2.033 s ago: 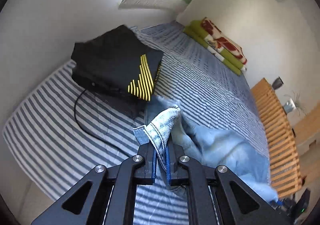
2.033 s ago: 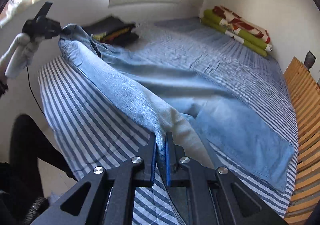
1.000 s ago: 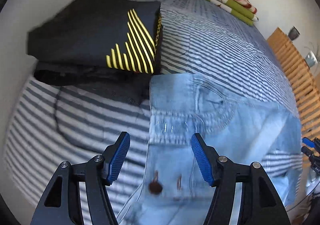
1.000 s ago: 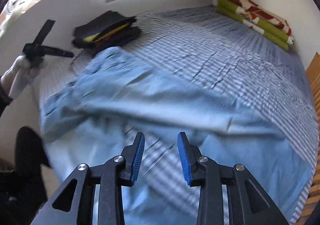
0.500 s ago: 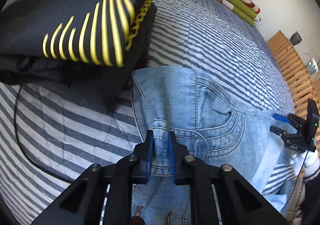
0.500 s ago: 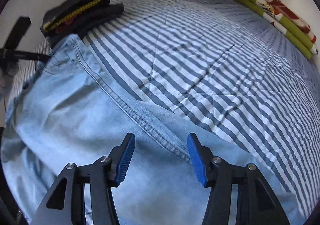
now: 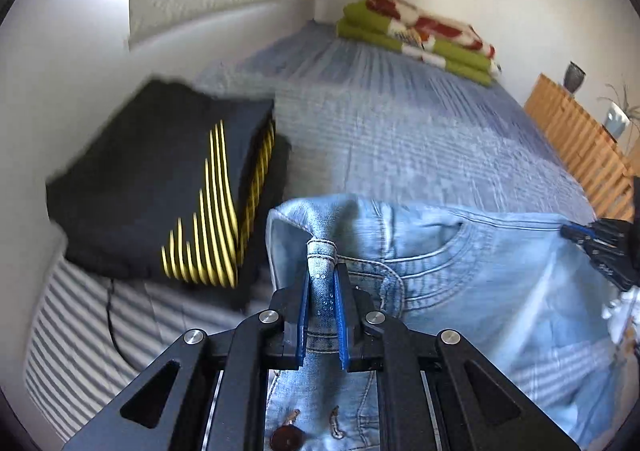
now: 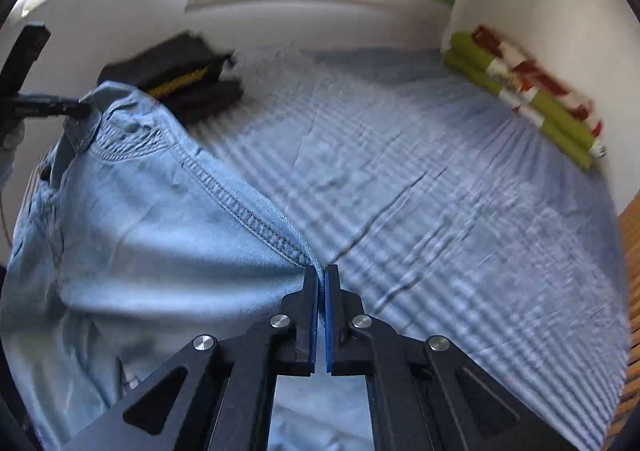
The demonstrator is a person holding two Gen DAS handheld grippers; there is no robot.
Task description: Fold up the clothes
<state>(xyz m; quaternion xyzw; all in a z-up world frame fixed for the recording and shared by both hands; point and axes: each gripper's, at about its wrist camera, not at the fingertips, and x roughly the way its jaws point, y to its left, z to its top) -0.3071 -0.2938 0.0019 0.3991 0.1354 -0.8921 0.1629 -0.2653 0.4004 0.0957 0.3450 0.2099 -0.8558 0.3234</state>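
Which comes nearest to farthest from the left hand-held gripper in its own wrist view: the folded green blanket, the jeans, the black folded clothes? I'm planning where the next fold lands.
1. jeans: pinched at the waistband in the left hand-held gripper.
2. black folded clothes: just beyond, to the left.
3. folded green blanket: far end of the bed, against the wall.

Striped bedspread [image 7: 400, 139], wooden slats [image 7: 580, 147]

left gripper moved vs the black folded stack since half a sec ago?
Yes. The left gripper, shut on the jeans waistband, has pulled back from the black folded stack, which now sits farther off and smaller on the striped bedspread.
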